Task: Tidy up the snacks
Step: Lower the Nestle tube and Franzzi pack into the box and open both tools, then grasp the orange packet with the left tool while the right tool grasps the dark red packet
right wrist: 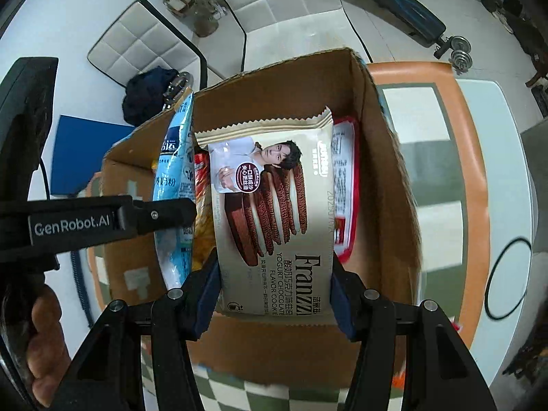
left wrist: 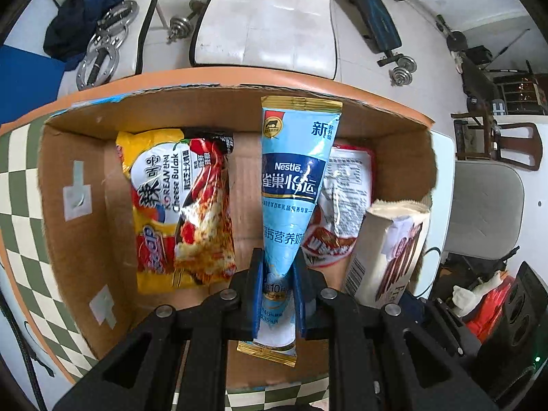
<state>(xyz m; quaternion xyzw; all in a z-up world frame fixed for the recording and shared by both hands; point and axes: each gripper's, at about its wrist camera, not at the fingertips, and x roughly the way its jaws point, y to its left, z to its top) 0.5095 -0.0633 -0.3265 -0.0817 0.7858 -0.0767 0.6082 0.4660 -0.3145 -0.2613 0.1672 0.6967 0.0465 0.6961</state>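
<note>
Over the open cardboard box [left wrist: 75, 185], my left claw [left wrist: 278, 274] clamped the blue Nestle sachet [left wrist: 294, 178], while my right claw [right wrist: 274, 284], at three o'clock of it, clamped the Franzzi cookie pack [right wrist: 274, 198] above the noodle packet [left wrist: 181, 205].

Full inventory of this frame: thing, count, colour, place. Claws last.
cardboard box: 1, brown, on the checked table, open top
noodle packet: 1, yellow and red, flat on the box floor, left side
red-edged packet: 1, white and red, on the box floor, right side
milk powder sachet: 1, light blue, above the box
cookie pack: 1, cream and brown, above the box
chairs: several, white, beyond the table
dumbbells: some, metal, on the floor
left claw: shut on the sachet
right claw: shut on the cookie pack
</note>
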